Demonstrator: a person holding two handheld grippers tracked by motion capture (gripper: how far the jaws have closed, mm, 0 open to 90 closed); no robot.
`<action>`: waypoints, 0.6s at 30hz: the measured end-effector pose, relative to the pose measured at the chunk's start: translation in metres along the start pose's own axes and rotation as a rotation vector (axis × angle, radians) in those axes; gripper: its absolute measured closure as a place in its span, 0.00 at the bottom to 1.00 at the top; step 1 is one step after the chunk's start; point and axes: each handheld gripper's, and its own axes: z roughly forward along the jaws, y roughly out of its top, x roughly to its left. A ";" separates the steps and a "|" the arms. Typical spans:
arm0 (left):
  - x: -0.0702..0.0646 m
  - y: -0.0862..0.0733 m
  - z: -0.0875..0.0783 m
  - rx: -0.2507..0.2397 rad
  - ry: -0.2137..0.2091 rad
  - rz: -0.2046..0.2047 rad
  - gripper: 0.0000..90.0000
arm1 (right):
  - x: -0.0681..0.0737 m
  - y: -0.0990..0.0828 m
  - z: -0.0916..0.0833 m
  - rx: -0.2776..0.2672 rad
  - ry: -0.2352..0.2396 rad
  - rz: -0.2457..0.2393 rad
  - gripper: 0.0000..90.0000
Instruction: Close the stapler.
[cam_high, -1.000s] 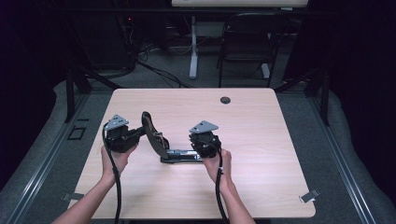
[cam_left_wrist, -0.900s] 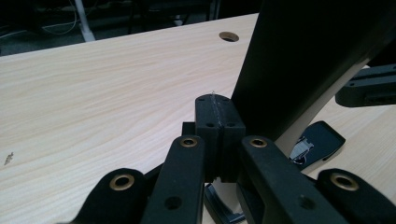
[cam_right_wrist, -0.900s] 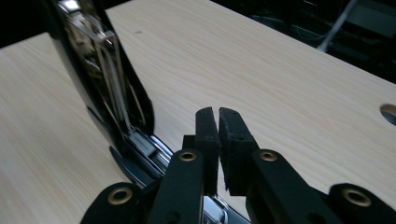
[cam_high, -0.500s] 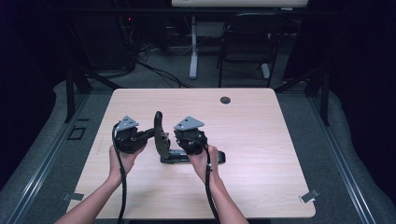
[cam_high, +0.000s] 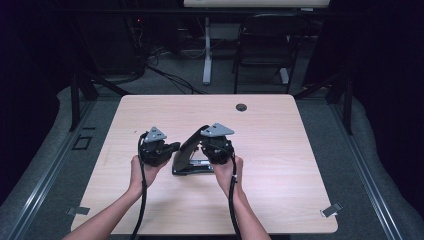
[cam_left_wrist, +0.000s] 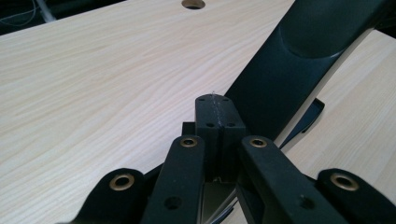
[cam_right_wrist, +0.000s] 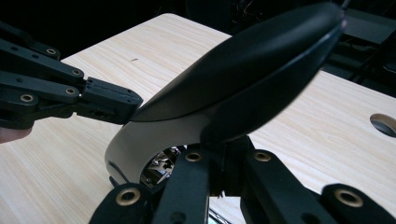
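A black stapler (cam_high: 189, 152) lies mid-table with its top arm (cam_right_wrist: 243, 70) swung up and leaning right. My left gripper (cam_high: 175, 146) is shut and holds nothing. Its tip (cam_left_wrist: 215, 109) rests against the lower side of the raised arm (cam_left_wrist: 289, 70), near the hinge. From the right gripper view I see that same left gripper (cam_right_wrist: 119, 103) touching the arm's curved end. My right gripper (cam_high: 204, 148) sits just right of the stapler. Its jaws stand together under the arm (cam_right_wrist: 223, 161), with their tips hidden behind it.
The wooden table (cam_high: 300, 190) has a round cable hole (cam_high: 241, 107) near its far edge. Behind the table are a chair (cam_high: 262, 55), a white desk leg (cam_high: 206, 50) and cables on the floor. Metal clips sit at the table's near corners.
My left hand moved right, toward the stapler. The stapler's top arm went from leaning left, through upright, to leaning right against the right gripper.
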 end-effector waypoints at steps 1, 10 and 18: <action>0.000 0.000 0.001 0.003 0.000 0.007 1.00 | -0.001 -0.002 0.000 -0.007 -0.005 0.009 1.00; -0.003 -0.006 0.007 0.015 0.019 0.002 1.00 | -0.011 -0.016 -0.001 -0.016 -0.008 0.056 1.00; -0.003 -0.007 0.010 0.033 -0.001 0.013 1.00 | -0.016 -0.027 -0.002 -0.027 -0.012 0.077 1.00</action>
